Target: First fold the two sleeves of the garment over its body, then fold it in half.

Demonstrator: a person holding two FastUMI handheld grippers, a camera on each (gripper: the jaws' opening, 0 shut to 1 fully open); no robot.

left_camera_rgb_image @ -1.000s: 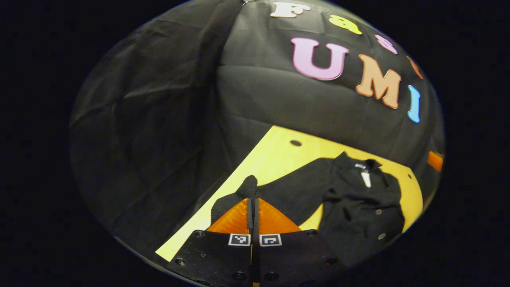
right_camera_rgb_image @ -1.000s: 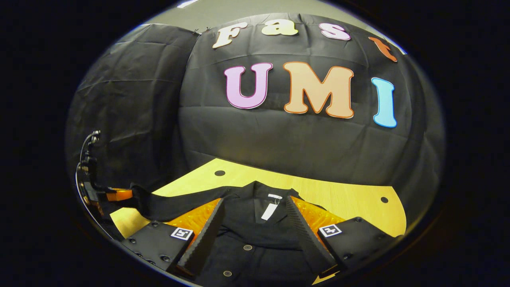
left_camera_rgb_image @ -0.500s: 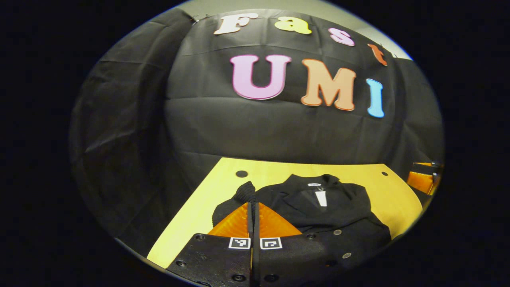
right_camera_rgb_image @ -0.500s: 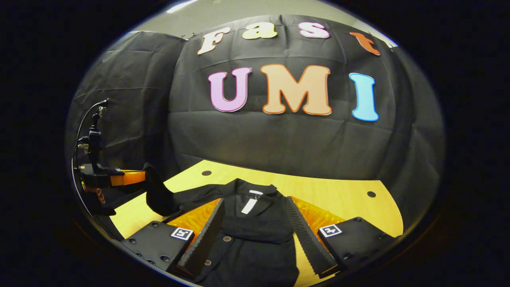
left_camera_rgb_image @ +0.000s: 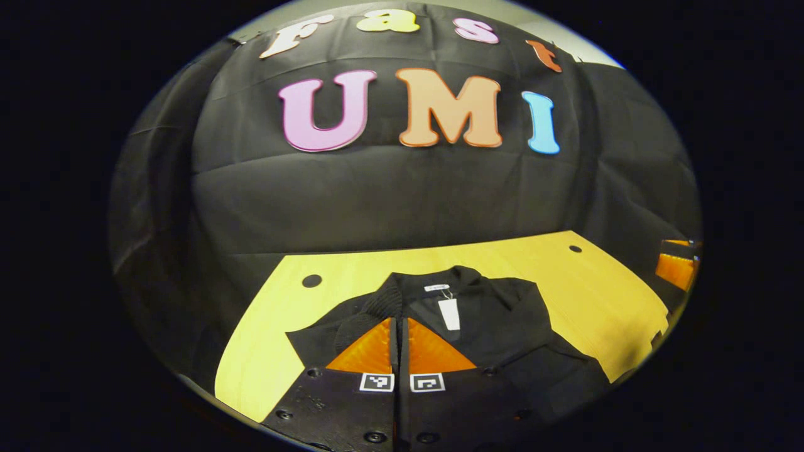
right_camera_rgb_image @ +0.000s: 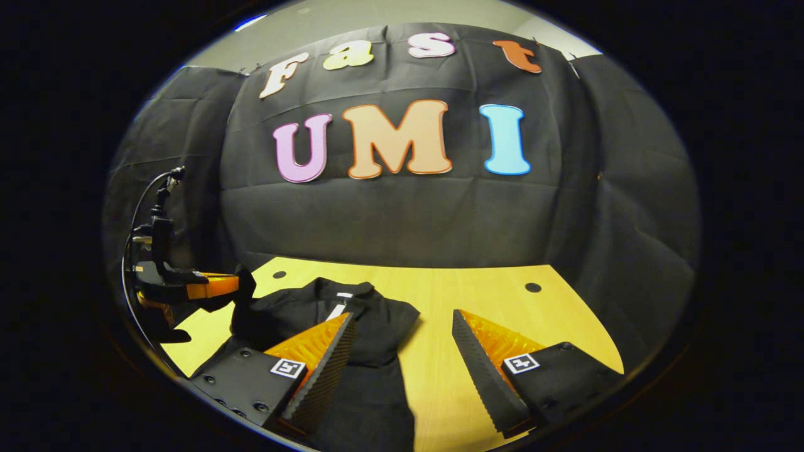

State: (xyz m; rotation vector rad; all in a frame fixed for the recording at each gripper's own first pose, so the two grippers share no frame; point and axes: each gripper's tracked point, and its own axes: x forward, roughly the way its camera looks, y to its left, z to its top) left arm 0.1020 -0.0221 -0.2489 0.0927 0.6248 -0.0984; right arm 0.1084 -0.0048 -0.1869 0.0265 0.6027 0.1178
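Now carried inward over black buttoned knit garment [left_camera_rgb_image: 496, 326]: ribbed cuff [left_camera_rgb_image: 391, 300], apparently pinched in closed left gripper [left_camera_rgb_image: 399, 323]; right gripper [right_camera_rgb_image: 402, 351] agape, empty.

i am working in a recording booth, a staged data-collection setup and no lived-in room. black cloth [right_camera_rgb_image: 402, 213] hangs in creased panels as the back and side walls, pinned along the top, with a plain pale wall [right_camera_rgb_image: 377, 16] showing above it. in front of me is a bare light wooden table [left_camera_rgb_image: 603, 295] with round holes [left_camera_rgb_image: 311, 280] in its top, like a lab bench.
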